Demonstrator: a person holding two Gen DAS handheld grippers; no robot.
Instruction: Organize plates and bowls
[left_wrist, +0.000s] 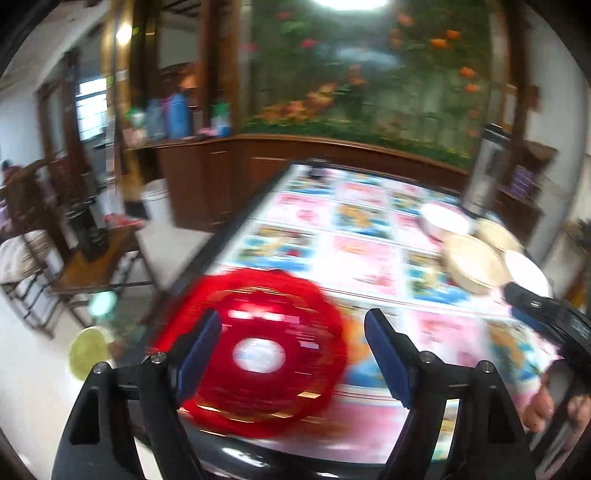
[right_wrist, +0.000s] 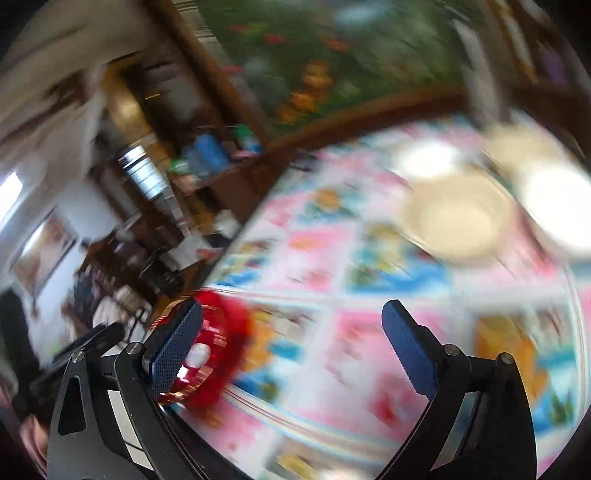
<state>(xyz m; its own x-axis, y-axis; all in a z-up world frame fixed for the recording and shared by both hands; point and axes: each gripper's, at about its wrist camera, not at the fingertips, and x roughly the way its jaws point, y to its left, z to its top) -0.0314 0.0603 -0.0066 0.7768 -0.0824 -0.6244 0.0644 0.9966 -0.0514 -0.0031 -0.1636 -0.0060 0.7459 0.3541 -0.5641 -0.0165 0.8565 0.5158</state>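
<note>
Red plate (left_wrist: 258, 354) flat near table edge; seemingly four pale bowls (left_wrist: 474, 264) clustered far right.

Right gripper (right_wrist: 295, 343) jaws spread wide, nothing between pads. Red plate (right_wrist: 225, 343) on patterned tablecloth (right_wrist: 369, 332), near left, partly behind left finger (right_wrist: 177, 347). Far right: beige bowl (right_wrist: 458, 218), white dishes (right_wrist: 424, 158) beside it. Picture heavily blurred.

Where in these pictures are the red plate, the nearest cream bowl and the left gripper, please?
red plate (left_wrist: 258, 354): left wrist view, on its pale centre.
cream bowl (left_wrist: 474, 264): left wrist view, on its inner hollow.
left gripper (left_wrist: 291, 352): left wrist view, midway between its open fingertips.
</note>
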